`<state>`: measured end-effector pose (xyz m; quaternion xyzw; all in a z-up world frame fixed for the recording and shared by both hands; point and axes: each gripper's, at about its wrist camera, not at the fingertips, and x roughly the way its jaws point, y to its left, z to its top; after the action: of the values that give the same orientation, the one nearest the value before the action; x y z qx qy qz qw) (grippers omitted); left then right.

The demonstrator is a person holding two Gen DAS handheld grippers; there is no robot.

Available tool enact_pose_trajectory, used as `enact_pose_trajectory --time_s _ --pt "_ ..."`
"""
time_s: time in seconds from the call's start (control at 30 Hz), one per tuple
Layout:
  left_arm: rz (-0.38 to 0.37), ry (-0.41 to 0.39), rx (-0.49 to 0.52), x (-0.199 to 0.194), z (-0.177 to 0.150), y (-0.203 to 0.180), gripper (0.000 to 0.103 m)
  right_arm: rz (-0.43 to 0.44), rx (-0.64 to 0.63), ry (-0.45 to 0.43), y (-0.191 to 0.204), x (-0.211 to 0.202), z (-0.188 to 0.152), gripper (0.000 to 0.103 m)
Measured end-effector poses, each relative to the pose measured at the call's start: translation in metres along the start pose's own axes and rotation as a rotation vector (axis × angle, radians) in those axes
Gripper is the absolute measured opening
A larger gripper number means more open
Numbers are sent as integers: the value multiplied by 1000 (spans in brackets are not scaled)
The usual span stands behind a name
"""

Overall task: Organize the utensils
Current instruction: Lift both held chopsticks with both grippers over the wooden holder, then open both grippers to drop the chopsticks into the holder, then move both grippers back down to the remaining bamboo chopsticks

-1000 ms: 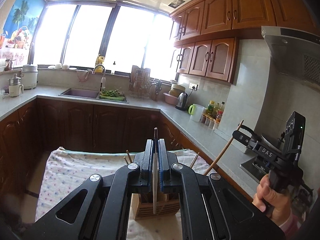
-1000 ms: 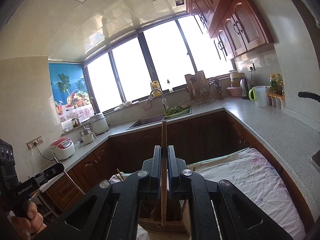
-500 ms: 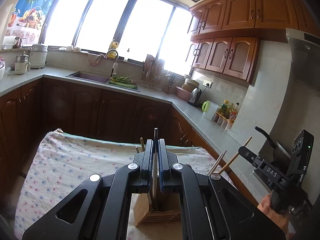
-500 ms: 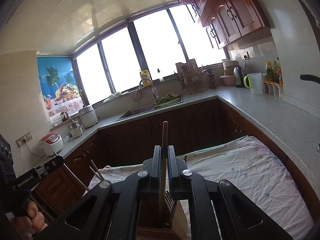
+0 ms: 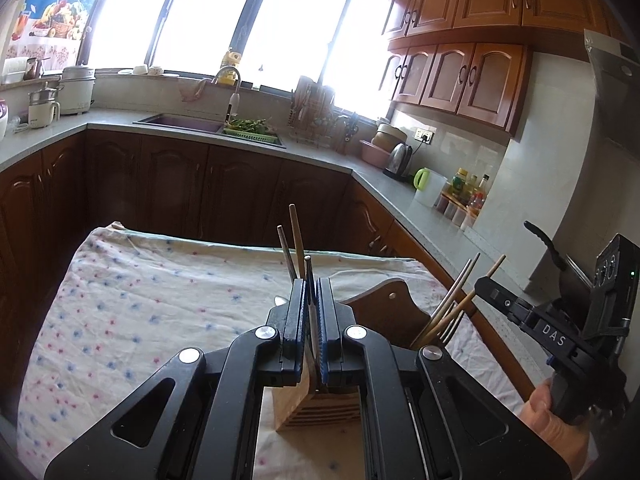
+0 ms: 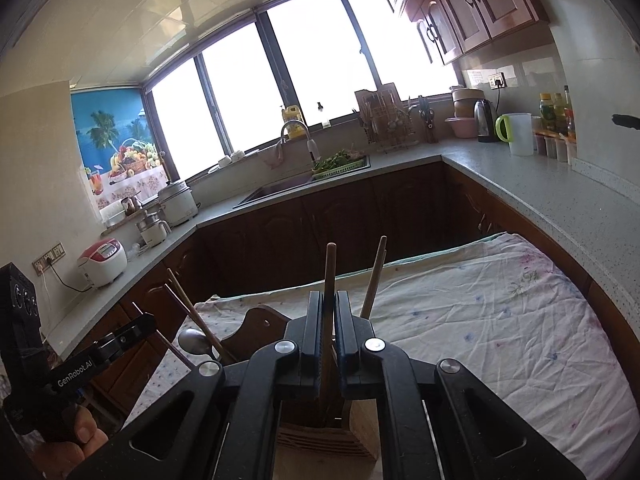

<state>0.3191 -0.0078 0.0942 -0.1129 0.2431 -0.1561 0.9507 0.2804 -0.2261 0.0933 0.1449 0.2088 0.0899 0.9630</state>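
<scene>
A slatted wooden utensil holder [image 5: 316, 408] stands on the cloth-covered table, with a brown arched back panel [image 5: 384, 308]. My left gripper [image 5: 311, 284] is shut on a thin metal utensil handle [image 5: 307, 268] and holds it upright over the holder. Several chopsticks [image 5: 296, 236] and a fork [image 5: 450, 326] stand in it. My right gripper [image 6: 329, 300] is shut on a wooden chopstick [image 6: 329, 272], its lower end inside the holder [image 6: 328, 436]. A metal spoon [image 6: 194, 340] and more chopsticks [image 6: 374, 276] stand there too. Each gripper shows at the edge of the other's view.
The table is covered with a white flowered cloth [image 5: 152, 296]. Dark wooden cabinets and a grey L-shaped counter [image 6: 520, 184] run behind and to the right, with a sink [image 5: 180, 122], kettle [image 5: 400, 156], jug and bottles. A range hood [image 5: 612, 80] hangs at the right.
Both grippers have come down toward the holder with their utensils. More of the table and the utensils standing in the holder now show in both views.
</scene>
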Motion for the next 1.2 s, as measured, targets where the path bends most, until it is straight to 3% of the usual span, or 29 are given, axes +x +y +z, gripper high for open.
enact_pose_trajectory --time_s 0.27,0.33,0.4,0.47,0.5,0.57,0.7,0.73,0.77,0.83,0.9,1.2 --pt "8 11 3 2 0 1 5 3 6 8 -2 3 1 6" --pt "12 19 1 2 0 1 5 7 14 11 -3 3 0 11" --pt "15 27 -5 3 0 2 7 8 21 15 -4 3 0 11" --pt "18 32 -11 2 -1 4 18 5 31 14 -6 1 -1 14" --pt "20 31 -13 1 -2 4 23 9 40 10 -7 -1 0 16" --pt "30 23 -15 -1 -4 5 40 19 58 -1 -10 -6 0 31" --pt "45 28 -23 -7 -8 7 55 35 85 -28 -14 -20 1 46" --pt "51 27 -29 -10 -10 8 64 43 93 -34 -15 -24 0 54" --pt "54 24 -34 -14 -12 10 67 52 99 -42 -17 -29 -1 67" --pt "56 29 -41 -21 -18 12 71 58 102 -66 -19 -39 -6 82" --pt "67 40 -56 -28 -26 15 77 55 101 -71 -21 -47 -12 85" --pt "94 118 -92 -56 -69 23 81 47 140 2 -33 -73 -54 88"
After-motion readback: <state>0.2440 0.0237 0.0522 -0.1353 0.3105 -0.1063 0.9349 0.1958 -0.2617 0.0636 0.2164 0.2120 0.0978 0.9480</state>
